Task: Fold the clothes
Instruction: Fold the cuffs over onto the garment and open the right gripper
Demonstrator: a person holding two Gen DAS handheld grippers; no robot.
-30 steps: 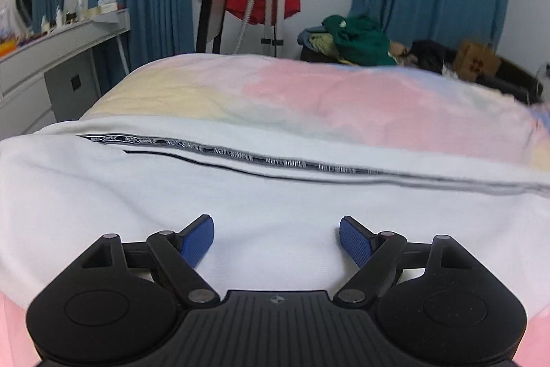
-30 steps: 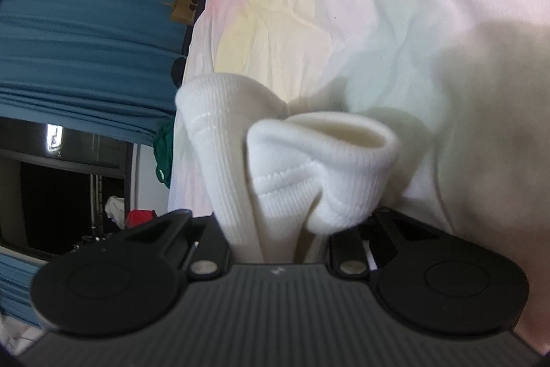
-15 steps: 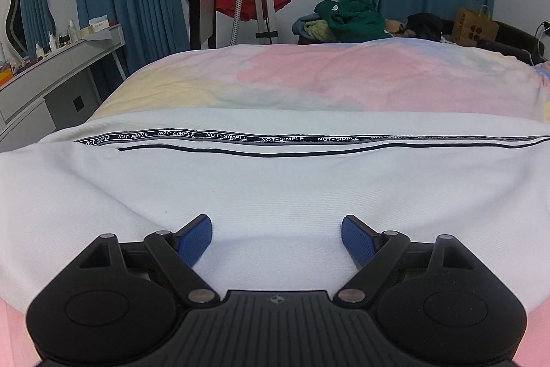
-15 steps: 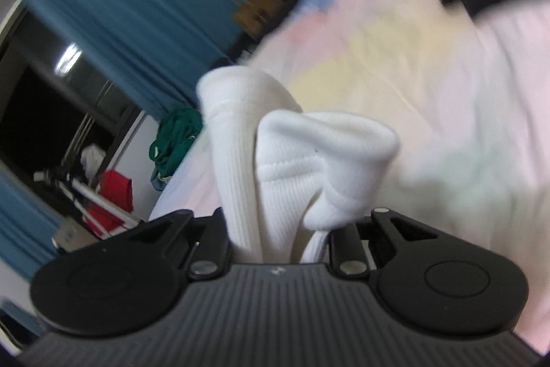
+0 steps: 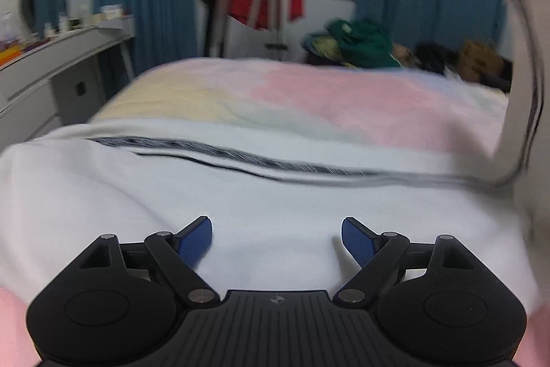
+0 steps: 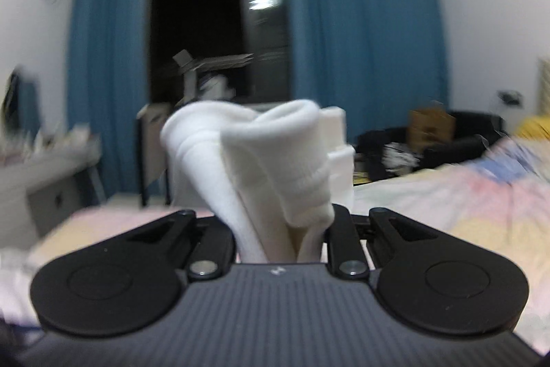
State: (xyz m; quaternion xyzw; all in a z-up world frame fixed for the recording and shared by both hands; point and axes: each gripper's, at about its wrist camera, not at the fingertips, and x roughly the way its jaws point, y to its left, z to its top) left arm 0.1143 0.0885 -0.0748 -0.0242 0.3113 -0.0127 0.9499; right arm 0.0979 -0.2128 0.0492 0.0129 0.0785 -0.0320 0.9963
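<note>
Left wrist view, white garment (image 5: 261,212) spread on the pastel bed (image 5: 309,92), left gripper (image 5: 276,238) over it with jaws wide apart, right gripper (image 6: 280,239) jaws clamped on a bunched white end, lifted above the bed.

White garment (image 5: 240,202), black lettered stripe along far edge, spread flat across near bed; right end lifted, ribbed cuff (image 6: 275,160) bunched
</note>
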